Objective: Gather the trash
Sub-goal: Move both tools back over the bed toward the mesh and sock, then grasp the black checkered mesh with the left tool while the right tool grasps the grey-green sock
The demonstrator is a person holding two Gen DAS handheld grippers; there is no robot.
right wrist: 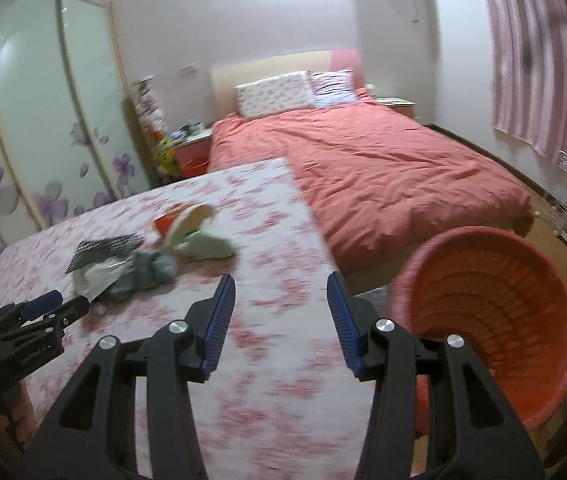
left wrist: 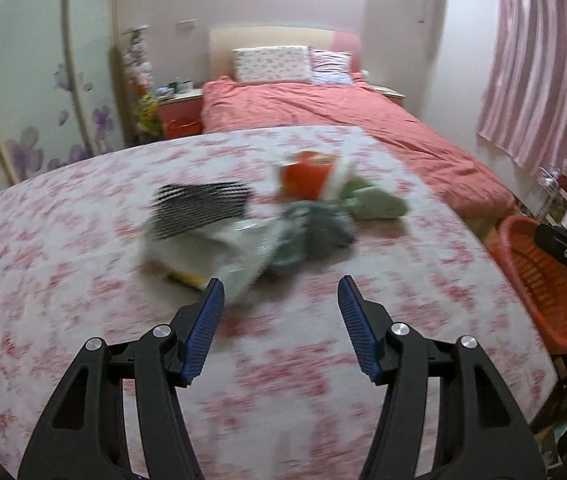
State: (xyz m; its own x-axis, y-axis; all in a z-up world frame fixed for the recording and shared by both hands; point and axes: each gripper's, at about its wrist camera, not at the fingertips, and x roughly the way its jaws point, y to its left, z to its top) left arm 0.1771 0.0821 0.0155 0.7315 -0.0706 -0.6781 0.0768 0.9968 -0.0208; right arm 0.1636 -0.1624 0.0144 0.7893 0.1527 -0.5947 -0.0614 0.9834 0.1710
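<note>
Left wrist view: left gripper (left wrist: 281, 294) jaws apart, nothing between them, hovering over the floral cloth (left wrist: 63, 260) just short of the trash pile (left wrist: 267, 216). Right gripper (right wrist: 281, 292) same story: jaws apart and empty, over the cloth edge, with the pile off to its left.

Pile as landmark: striped black-and-white wrapper (left wrist: 203, 208) and clear plastic bag (left wrist: 219, 252) on its near-left side, grey-green wad (left wrist: 319, 232) in the middle, pale green piece (left wrist: 375, 202) to the right, orange carton (left wrist: 307, 178) at the back. All blurry.

Orange basket (right wrist: 495, 308) sits well right of the pile, off the cloth edge, beside the bed (right wrist: 383, 176). Visible inside looks empty.

Read: nothing collected yet, first pick not started, whole pile left to move.
</note>
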